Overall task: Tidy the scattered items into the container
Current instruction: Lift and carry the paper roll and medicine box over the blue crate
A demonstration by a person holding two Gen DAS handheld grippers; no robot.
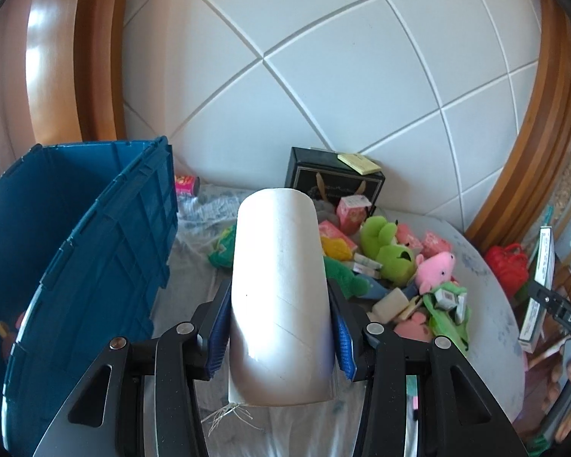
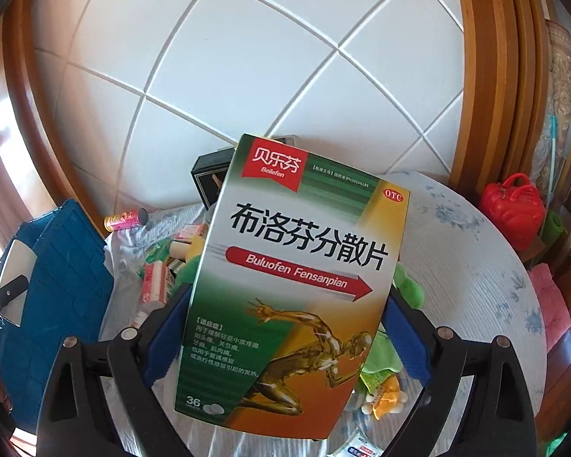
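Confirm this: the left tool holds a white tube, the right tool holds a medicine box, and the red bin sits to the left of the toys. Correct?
Not quite. The bin is blue, not red, as the left wrist view shows. The rest holds: the left tool grips the white tube, the right tool the medicine box, and the bin is left of the toys.

We see the crate (image 1: 95, 251) standing at the left of the desk (image 1: 476, 304), with a can (image 1: 186, 184) lying just behind it by the wall. The toy heap (image 1: 392, 266) lies to the crate's right, a box (image 1: 333, 179) stands behind the heap, and a bag (image 2: 512, 205) sits off the desk's right edge.
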